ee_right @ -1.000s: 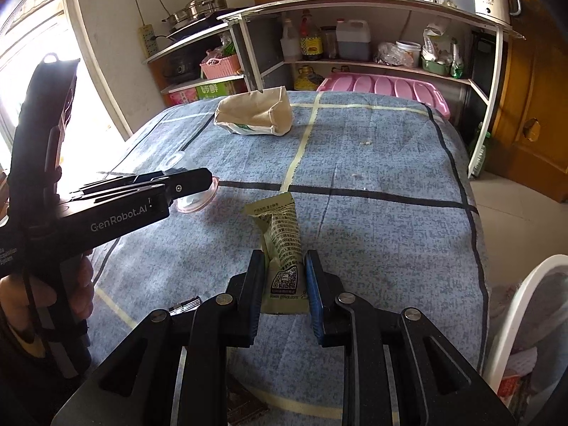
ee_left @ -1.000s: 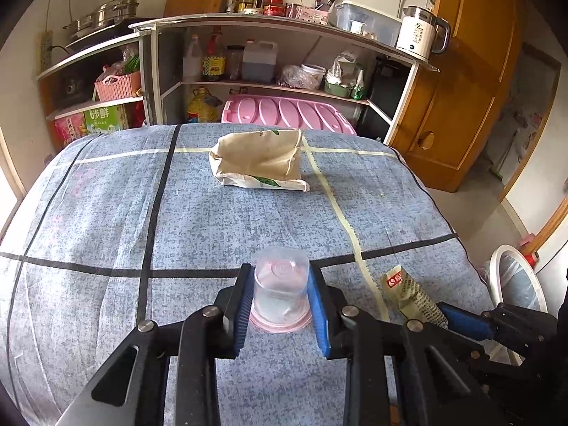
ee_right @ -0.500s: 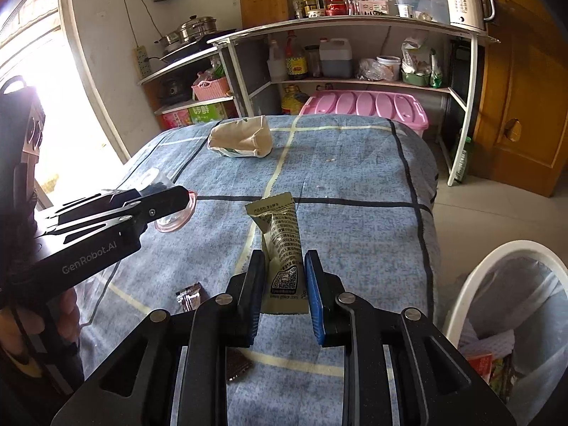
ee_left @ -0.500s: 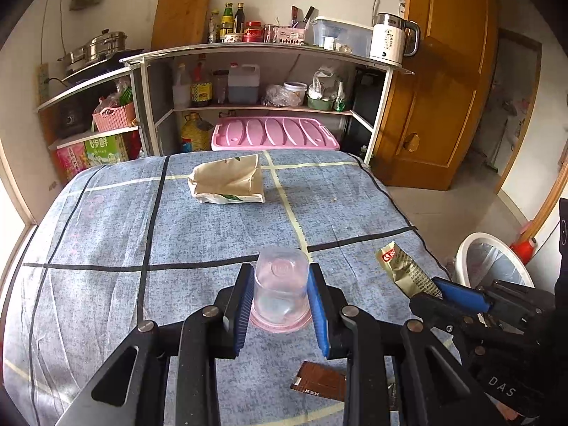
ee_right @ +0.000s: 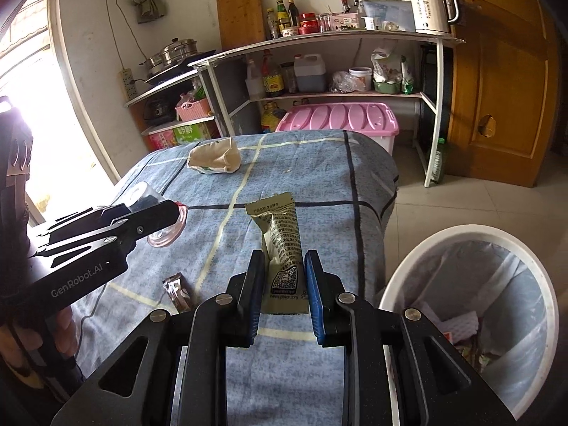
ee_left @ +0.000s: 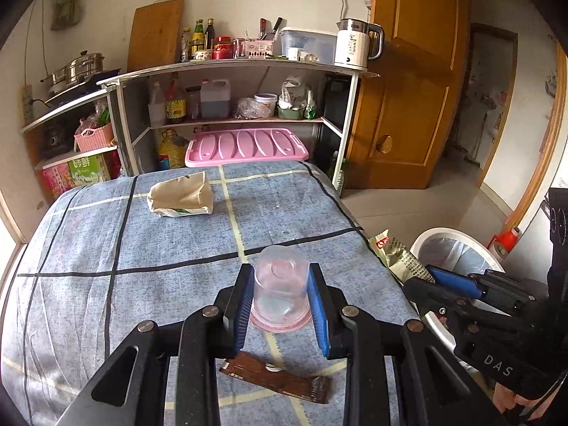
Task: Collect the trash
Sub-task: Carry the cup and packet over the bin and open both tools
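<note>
Blue checked cloth [ee_left: 106, 241] covered the table below you. Your left gripper [ee_left: 280, 303] was clamped on an upturned clear plastic cup [ee_left: 280, 291], its pink rim toward you, above a brown wrapper [ee_left: 277, 378]. Your right gripper [ee_right: 284, 291] pinched a green snack packet [ee_right: 282, 248] upright, just left of the white bin [ee_right: 468, 238].

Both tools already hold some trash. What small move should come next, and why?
Probably carry the right tool further to the right until it is above the white bin, then release. It is shut on the green wrapper, which hangs over the table edge, beside the open bin. The left tool with the plastic cup can follow.
</note>
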Motion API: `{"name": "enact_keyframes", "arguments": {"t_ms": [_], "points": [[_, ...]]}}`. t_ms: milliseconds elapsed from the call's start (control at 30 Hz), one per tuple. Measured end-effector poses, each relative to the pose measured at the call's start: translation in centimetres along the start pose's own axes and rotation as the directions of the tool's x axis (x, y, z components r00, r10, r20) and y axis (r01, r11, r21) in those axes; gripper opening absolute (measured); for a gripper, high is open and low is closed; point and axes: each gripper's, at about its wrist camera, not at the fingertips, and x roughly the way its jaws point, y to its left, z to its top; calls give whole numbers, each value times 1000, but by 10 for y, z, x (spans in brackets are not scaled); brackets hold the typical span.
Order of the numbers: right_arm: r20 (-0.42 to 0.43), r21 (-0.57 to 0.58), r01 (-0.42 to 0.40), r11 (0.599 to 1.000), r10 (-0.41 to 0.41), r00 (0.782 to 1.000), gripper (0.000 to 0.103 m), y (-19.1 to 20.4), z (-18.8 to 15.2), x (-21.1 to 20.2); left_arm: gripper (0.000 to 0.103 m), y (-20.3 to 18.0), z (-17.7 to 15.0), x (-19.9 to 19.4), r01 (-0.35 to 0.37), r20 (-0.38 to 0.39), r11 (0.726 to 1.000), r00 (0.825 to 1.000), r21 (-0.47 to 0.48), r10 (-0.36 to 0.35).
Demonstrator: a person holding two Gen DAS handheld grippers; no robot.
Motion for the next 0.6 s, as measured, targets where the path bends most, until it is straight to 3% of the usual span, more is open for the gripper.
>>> {"name": "enact_keyframes", "arguments": {"t_ms": [600], "points": [[33, 121, 117, 986, -121, 992, 24, -89, -19, -55, 31, -112, -2, 9, 165, -25, 980, 986, 112, -163]]}}
